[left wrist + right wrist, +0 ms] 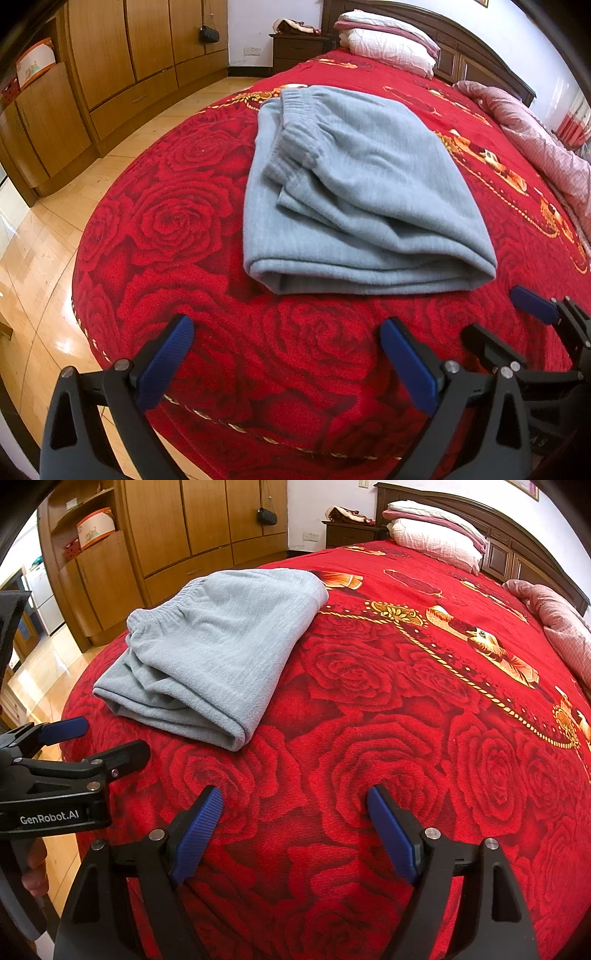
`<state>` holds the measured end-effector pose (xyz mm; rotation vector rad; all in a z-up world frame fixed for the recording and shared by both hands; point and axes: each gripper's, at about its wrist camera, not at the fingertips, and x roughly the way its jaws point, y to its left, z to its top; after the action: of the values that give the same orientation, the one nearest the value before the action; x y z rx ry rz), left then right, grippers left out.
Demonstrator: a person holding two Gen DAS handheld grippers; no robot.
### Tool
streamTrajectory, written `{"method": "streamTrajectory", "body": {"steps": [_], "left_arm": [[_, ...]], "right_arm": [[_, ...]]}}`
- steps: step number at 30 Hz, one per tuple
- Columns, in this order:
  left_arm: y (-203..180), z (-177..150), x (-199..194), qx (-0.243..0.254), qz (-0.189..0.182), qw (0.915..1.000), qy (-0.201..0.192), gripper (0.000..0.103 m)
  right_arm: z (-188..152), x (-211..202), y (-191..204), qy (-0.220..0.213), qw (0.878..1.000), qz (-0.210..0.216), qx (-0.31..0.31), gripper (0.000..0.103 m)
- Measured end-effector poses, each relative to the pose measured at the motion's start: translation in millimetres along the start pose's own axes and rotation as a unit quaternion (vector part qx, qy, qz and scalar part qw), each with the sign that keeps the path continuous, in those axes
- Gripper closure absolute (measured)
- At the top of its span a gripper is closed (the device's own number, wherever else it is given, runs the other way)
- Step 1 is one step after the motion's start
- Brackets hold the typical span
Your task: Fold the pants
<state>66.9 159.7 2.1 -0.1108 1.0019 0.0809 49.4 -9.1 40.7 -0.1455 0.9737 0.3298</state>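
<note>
The grey pants (354, 192) lie folded on the red rose bedspread (207, 332) — long axis running 6 to 12 o'clock, waistband far, fold edge near. Left gripper (288, 363) sits at 6 o'clock, jaws wide, holding nothing. Right gripper (295, 830) — also wide, empty — has the bundle at 10 o'clock.

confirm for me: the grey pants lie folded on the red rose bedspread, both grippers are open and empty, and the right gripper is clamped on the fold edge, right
Not quite. The right gripper holds nothing: the right wrist view shows its jaws open over bare red rose bedspread, apart from the folded grey pants. The left gripper is open and empty too.
</note>
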Motion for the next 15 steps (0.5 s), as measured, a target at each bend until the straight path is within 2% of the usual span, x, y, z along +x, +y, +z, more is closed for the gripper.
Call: {"method": "streamTrajectory", "body": {"steps": [15], "left_arm": [[-1.0,-2.2,-0.7,-0.004,0.005,1.0000,-0.007,0.000]], "right_arm": [[0.6,0.3,2.1,0.000,1.000,-0.001,-0.002,0.019]]}}
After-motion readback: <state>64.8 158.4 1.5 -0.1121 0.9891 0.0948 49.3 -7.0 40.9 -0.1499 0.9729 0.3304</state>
